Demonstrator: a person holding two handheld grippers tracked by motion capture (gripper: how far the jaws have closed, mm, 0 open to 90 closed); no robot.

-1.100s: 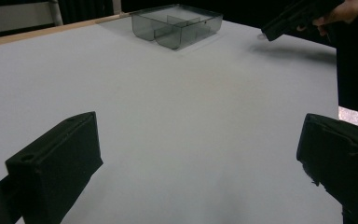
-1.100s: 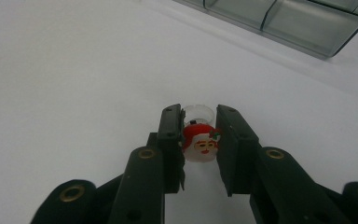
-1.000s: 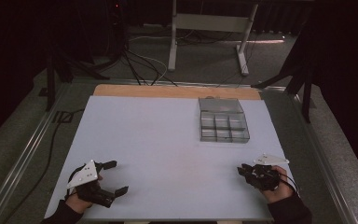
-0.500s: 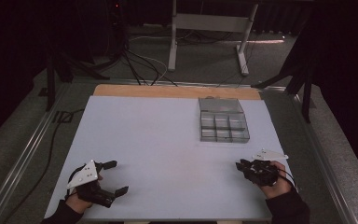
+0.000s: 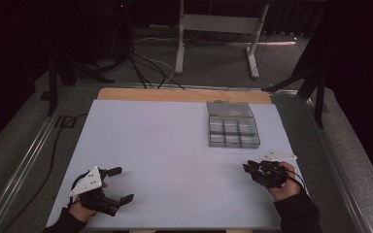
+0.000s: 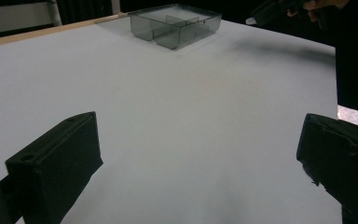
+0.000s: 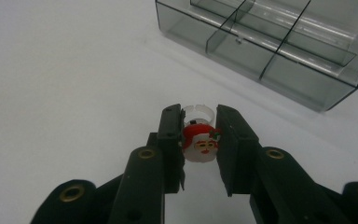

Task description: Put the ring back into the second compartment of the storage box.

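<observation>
High view, right gripper [image 5: 250,168]: it is sitting near the table's front right corner, having crept a touch to the left and inward over the last second; the white table [image 5: 175,145] around it is bare.
High view, left gripper [image 5: 118,184]: it is resting at the front left just as it was a second ago, jaws spread wide and gripping nothing.
High view, tray [image 5: 232,125]: the clear divided tray is standing well beyond the right gripper, unmoved.
Left gripper view: its two jaws are standing far apart over bare table, with the tray [image 6: 177,25] far off.
Right gripper view, ring [image 7: 200,140]: a small Santa-face ring is being clenched between the two jaws, its clear band poking out past them.
Right gripper view, tray [image 7: 279,46]: its nearest compartments are lying just ahead and to the right.
Meaning: the ring looks secured, so I judge the carry toward a compartment is beginning.
</observation>
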